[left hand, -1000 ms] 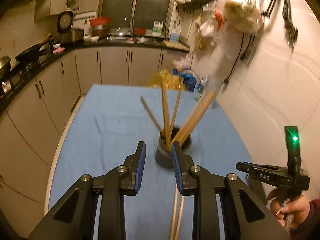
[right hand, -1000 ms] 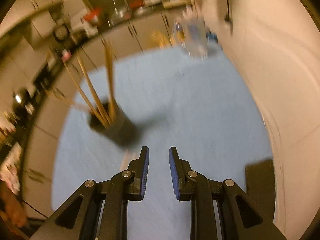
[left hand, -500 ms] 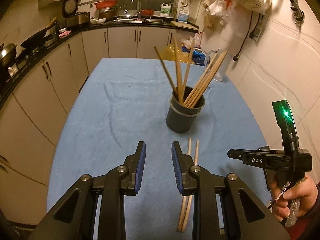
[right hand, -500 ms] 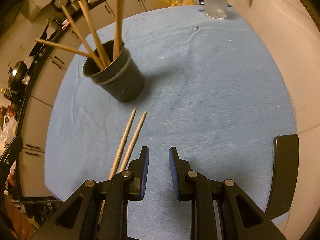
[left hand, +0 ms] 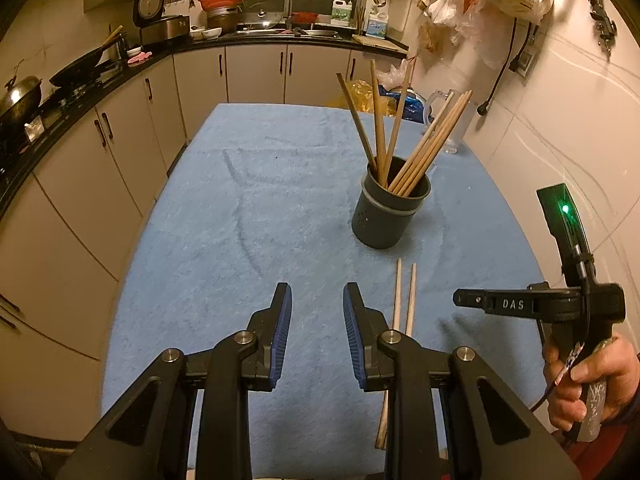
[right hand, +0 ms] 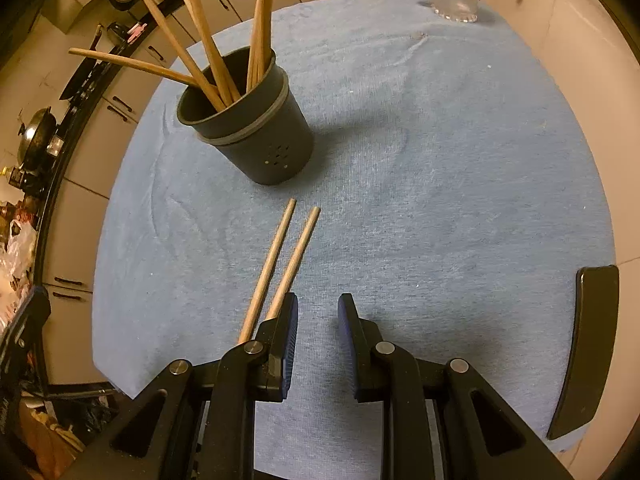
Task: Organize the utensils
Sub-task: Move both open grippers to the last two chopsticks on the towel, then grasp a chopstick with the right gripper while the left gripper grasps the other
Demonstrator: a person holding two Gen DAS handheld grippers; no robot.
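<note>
On the left of the blue cloth (left hand: pixel 248 216) the surface is bare, and the left gripper (left hand: pixel 317 320) hangs over it with its jaws set a little apart and nothing between them; it is not placed for any pickup from here. Further right stands the dark holder (left hand: pixel 386 216), upright, with a bundle of chopsticks leaning out of it in two fans; just in front of it, near but not touching, the loose pair of chopsticks (left hand: pixel 404 300) lies side by side on the cloth, tips toward the holder. From the right wrist view the same pair (right hand: pixel 284 264) runs down to the left finger of the right gripper (right hand: pixel 318 324) — that gripper too stands narrowly parted and empty, sitting just to the right of the sticks rather than over them. At the far right the person's hand (left hand: pixel 588 384) grips the handle of that tool.

The step in hand looks like the pickup of the loose pair, most likely by the right gripper; to do it well the jaws should first be shifted left until both sticks lie between the pads, and probably spread a touch wider so neither stick is pushed aside. Closing across the sticks near their middle would keep them from tipping; a grip near one end risks them swinging or splaying when lifted. On the soft cloth the fingers can press down slightly — gently, so the sticks do not roll apart.
</note>
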